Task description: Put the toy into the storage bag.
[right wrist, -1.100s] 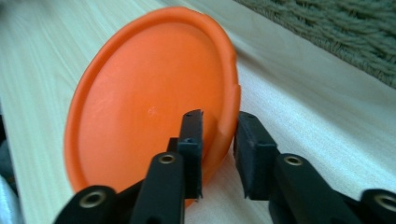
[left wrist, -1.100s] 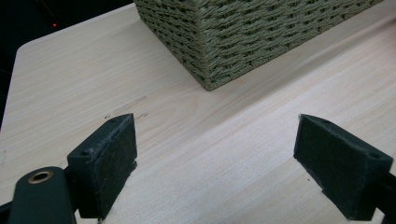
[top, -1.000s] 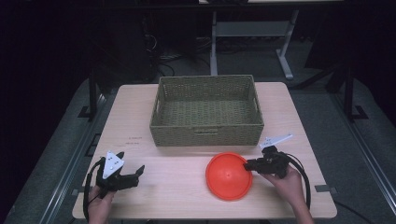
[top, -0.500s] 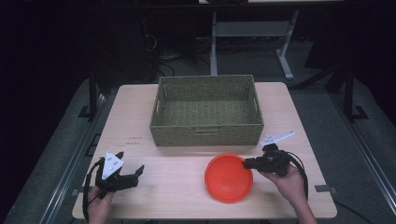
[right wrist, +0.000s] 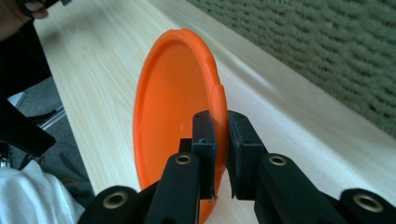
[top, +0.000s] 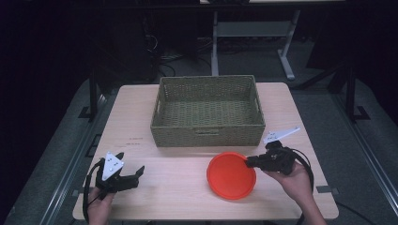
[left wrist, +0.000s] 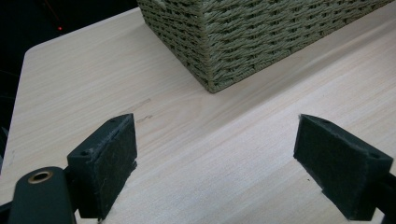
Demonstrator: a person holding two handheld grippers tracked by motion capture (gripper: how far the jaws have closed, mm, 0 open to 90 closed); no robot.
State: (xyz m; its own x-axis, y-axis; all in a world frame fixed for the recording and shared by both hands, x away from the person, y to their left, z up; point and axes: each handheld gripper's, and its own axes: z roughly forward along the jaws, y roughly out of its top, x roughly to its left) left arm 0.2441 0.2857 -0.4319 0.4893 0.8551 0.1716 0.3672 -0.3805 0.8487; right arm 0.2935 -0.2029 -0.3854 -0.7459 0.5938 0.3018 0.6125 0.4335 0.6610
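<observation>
An orange plate [top: 231,175] lies near the table's front edge, right of the middle. My right gripper [top: 251,161] is shut on its right rim; in the right gripper view the two black jaws pinch the plate [right wrist: 173,102] rim at the gripper [right wrist: 220,140]. My left gripper [top: 126,174] rests at the front left of the table with its jaws wide apart and nothing between them. In the left gripper view the gripper [left wrist: 215,158] points over bare wood toward a corner of the basket [left wrist: 261,37].
A woven green basket [top: 209,133] stands at the middle back of the wooden table [top: 136,117], just behind the plate. A person's hands hold both grippers at the front edge. Dark floor and a metal stand lie beyond the table.
The plate has shifted slightly forward and left with my right gripper on its rim. The left gripper has stayed put.
</observation>
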